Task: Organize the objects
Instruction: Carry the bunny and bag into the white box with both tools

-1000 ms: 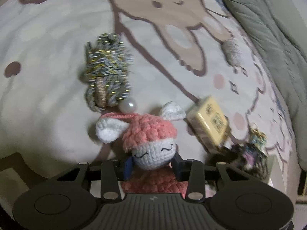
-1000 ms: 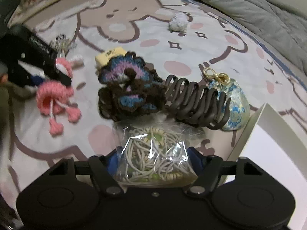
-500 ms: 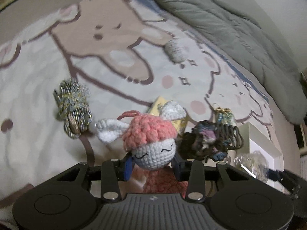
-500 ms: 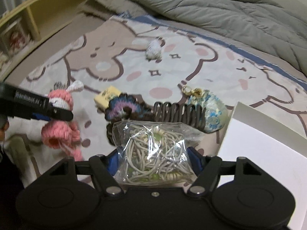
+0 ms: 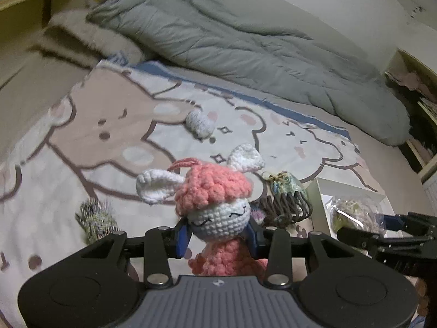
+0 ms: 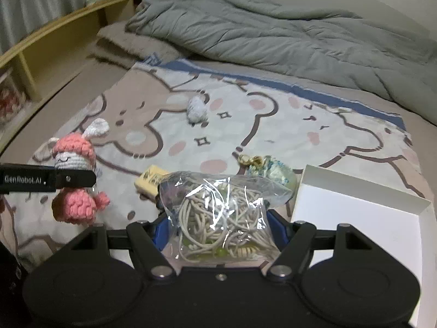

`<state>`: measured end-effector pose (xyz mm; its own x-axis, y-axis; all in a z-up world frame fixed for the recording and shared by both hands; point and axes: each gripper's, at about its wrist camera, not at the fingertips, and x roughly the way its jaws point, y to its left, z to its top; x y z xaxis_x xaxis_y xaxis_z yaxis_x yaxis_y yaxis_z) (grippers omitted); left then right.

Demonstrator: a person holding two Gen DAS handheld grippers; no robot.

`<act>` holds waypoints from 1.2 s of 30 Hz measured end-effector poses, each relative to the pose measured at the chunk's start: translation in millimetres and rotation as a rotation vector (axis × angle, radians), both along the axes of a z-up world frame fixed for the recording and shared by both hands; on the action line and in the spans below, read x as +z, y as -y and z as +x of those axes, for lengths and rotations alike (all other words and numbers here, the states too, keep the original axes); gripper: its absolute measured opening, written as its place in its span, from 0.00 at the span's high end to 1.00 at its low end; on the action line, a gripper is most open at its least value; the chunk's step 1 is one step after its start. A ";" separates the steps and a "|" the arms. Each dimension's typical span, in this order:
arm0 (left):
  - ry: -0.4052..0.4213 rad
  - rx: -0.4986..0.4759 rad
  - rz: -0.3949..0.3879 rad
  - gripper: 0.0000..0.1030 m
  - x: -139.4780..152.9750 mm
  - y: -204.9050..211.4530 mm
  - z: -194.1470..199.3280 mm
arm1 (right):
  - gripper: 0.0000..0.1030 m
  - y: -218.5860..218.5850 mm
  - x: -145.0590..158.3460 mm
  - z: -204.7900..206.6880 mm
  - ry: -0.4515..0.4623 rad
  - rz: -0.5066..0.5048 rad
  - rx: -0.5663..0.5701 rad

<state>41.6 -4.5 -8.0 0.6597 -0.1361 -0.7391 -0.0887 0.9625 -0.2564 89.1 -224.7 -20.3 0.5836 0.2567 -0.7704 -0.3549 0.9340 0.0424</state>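
Observation:
My left gripper (image 5: 218, 239) is shut on a pink crochet bunny doll (image 5: 218, 199) and holds it above the bear-print blanket (image 5: 95, 125). The doll also shows in the right wrist view (image 6: 73, 161), held at the left. My right gripper (image 6: 218, 229) is shut on a clear bag of cords (image 6: 221, 210), held beside the white box (image 6: 355, 218). In the left wrist view the bag (image 5: 352, 210) hangs over the white box (image 5: 322, 191).
On the blanket lie a brown claw hair clip (image 5: 286, 207), a blue-green pouch (image 6: 273, 169), a yellow box (image 6: 150, 181), a grey tassel bundle (image 5: 95, 218) and a small white ball (image 6: 196, 109). A grey duvet (image 6: 273, 27) lies behind. A wooden shelf (image 6: 54, 41) stands at left.
Both grippers have risen and tilted up with their loads. The right gripper and its bag have moved toward the white box. The duvet has come into view.

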 end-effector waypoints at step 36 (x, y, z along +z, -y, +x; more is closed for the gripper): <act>0.165 -0.322 -0.066 0.59 87.1 134.0 106.7 | 0.30 116.9 67.2 43.9 0.214 0.095 -0.375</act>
